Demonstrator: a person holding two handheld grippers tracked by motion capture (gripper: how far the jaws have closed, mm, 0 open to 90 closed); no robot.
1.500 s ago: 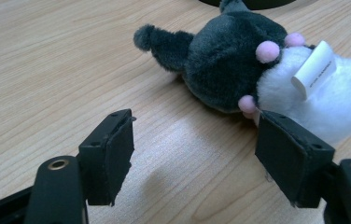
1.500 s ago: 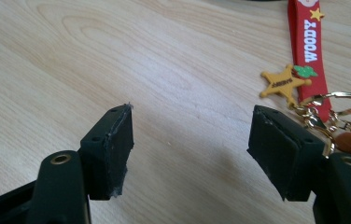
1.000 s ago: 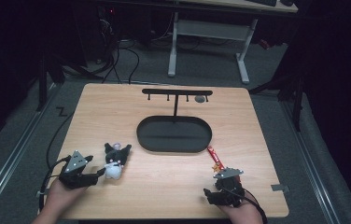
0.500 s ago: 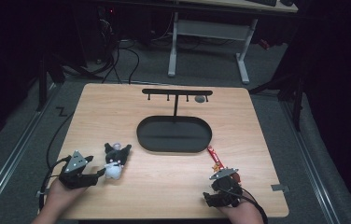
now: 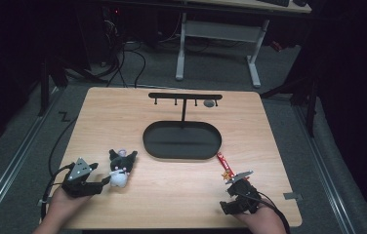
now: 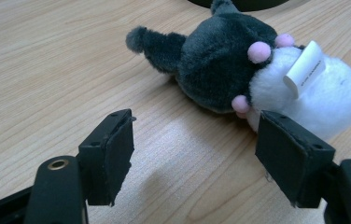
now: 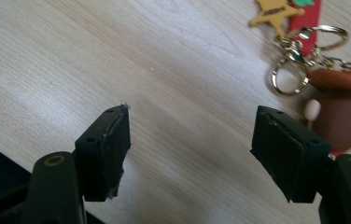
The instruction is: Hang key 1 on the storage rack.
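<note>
Plush toy (image 6: 239, 70) lying on table (image 5: 172, 190): dark grey head with pink bobbles, fluffy white body, rolled paper tag. Sits just ahead of left gripper (image 6: 194, 154), white part right by its right-hand jaw, not pinched; jaws wide, nothing between. Keychain (image 7: 313, 60): gold star, red strap, gold rings, brown figure, just ahead of right gripper (image 7: 192, 154), beside its right-hand jaw. Versus a second ago: right jaws have just been opening, bare table between; plush, keychain unmoved.
</note>
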